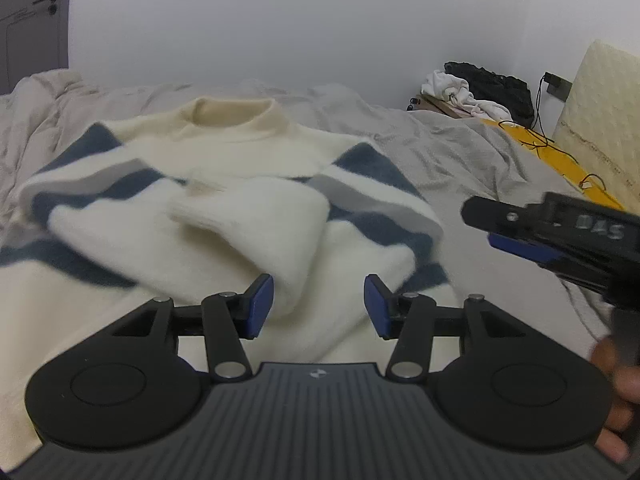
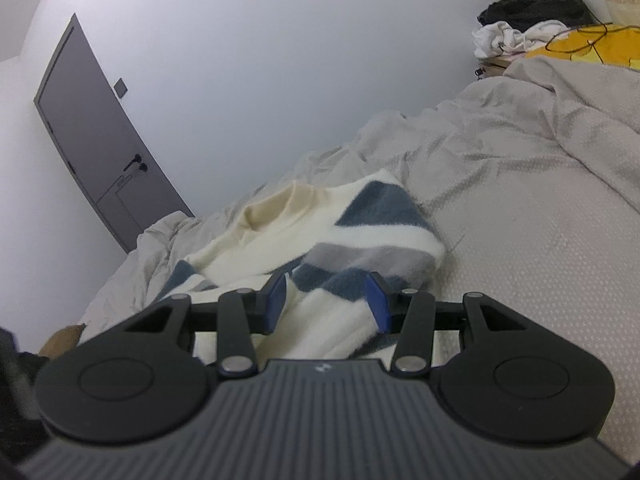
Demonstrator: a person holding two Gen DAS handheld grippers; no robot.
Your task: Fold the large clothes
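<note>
Sweater (image 1: 208, 200), cream with blue-grey stripes, lying mid-frame on bed (image 1: 460, 152), collar pointing toward wall. Both sleeves lying folded across chest; body still waiting for lengthwise fold. Left tool (image 1: 319, 306) hovering with pads spread, pinching nothing. Right tool (image 2: 326, 302) likewise standing spread above sweater's striped edge, gripping nothing.

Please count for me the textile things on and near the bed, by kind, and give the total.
Striped sweater: 1
Grey bed cover: 1
White crumpled cloth: 1
Black cloth pile: 1
Pillow: 1
Total: 5
</note>
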